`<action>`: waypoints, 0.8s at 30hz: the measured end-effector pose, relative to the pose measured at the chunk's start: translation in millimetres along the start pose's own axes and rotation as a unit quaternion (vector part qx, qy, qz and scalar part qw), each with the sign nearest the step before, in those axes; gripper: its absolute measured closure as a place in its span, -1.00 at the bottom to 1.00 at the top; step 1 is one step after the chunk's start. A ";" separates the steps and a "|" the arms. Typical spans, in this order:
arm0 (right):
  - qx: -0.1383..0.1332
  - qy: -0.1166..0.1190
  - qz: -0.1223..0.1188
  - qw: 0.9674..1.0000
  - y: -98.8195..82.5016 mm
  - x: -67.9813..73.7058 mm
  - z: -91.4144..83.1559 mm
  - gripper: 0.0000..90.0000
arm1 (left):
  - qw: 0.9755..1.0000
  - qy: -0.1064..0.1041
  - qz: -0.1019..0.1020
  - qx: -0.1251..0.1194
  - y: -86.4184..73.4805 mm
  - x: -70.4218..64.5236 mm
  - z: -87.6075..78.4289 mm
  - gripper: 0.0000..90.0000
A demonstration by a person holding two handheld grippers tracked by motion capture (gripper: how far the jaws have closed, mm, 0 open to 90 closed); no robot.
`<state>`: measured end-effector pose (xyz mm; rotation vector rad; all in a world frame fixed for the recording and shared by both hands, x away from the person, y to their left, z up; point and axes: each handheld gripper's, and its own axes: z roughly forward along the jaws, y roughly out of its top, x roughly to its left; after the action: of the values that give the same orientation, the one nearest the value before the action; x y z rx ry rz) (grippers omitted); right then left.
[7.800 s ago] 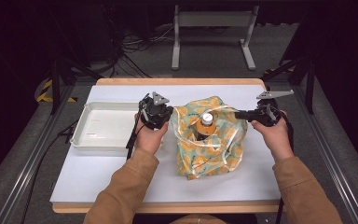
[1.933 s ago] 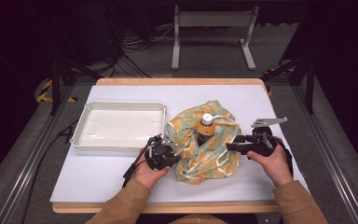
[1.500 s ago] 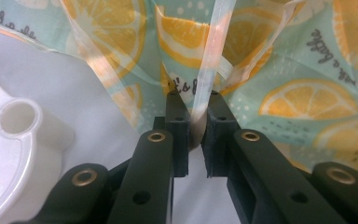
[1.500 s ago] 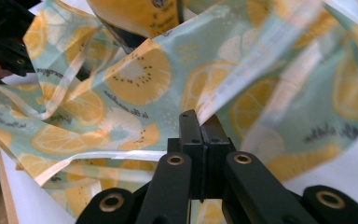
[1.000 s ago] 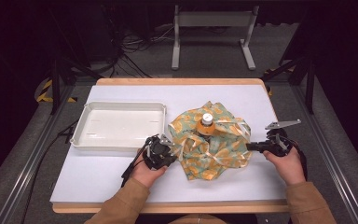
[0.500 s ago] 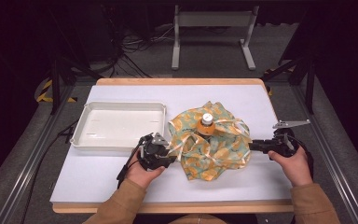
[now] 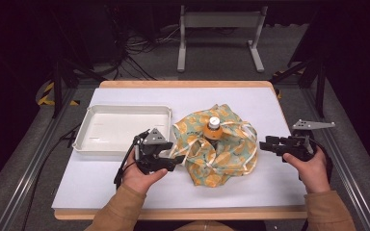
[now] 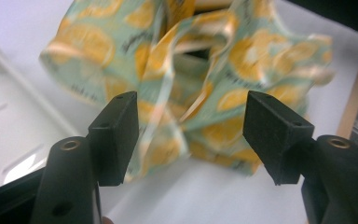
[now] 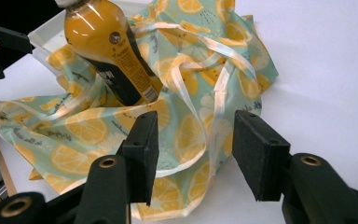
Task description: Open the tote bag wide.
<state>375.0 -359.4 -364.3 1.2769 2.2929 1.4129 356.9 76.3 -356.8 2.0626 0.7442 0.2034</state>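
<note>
Left gripper [image 7: 169,162], lower centre-left of high view: jaws just opened wide, nothing between the pads; teal lemon-print plastic bag [image 8: 205,79] lies beyond them, untouched. Right gripper [image 7: 266,145], right of frame: jaws just opened about halfway, pads clear of the bag [image 7: 217,151]. One bag, crumpled at table centre, pale ribbon handles. One orange-juice bottle [image 9: 109,58] with dark label stands in it, white cap; label writing too small to read. One white rectangular plastic tray [image 7: 91,144], upper left, just beside the bag.

teal lemon-print bag [image 7: 221,151], orange bottle [image 7: 213,132], white tray [image 7: 84,137]
</note>
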 end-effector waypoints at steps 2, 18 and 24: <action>-0.001 0.001 -0.004 1.000 0.8 2.5 0.8 0.16 | 1.000 -0.004 0.003 -0.012 6.5 -4.3 2.8 -0.23; -0.011 0.006 -0.009 1.000 2.0 5.6 1.2 0.13 | 1.000 0.014 0.017 0.003 26.7 -7.2 60.8 -0.33; -0.004 -0.006 -0.004 1.000 0.5 3.5 4.0 0.11 | 0.999 0.037 0.030 0.007 27.0 -4.3 70.0 -0.29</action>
<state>375.2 -354.1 -365.1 1.2677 2.2813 1.4065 393.7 13.3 -374.9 2.1019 0.7301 0.3097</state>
